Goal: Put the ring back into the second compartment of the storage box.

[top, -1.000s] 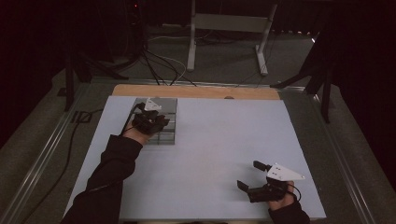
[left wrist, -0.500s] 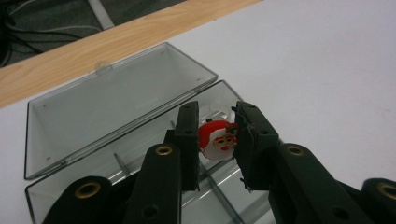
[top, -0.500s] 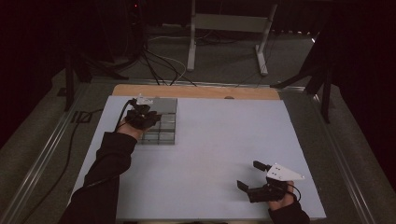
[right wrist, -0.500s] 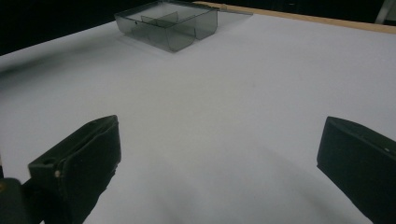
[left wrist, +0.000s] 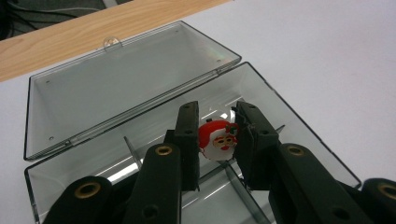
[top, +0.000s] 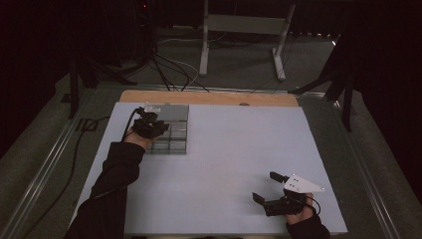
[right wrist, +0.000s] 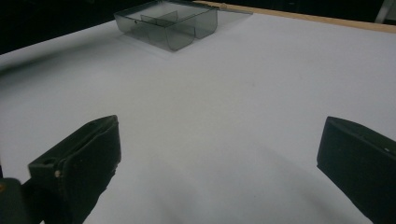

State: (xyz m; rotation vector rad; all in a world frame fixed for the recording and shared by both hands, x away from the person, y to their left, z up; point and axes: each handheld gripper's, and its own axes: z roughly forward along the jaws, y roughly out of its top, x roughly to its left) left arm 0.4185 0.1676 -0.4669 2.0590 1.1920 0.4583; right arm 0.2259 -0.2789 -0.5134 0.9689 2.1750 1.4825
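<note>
One small red-and-white Santa figure (left wrist: 218, 140), likely light and hard, sits pinched across its sides by the left gripper (left wrist: 215, 140) over the clear smoky plastic divided box (left wrist: 299, 121) at far left; right gripper (right wrist: 217, 168) spread wide, empty.

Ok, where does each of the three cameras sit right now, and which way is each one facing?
High view: above the person's side, looking forward and down on the white table; both forearms, left tool and right tool.
Left gripper view: on the left tool, looking down into the open clear box; jaws around a Santa figure.
Right gripper view: on the right tool, low over the table, jaws wide apart.
Shared: all show the box.
</note>
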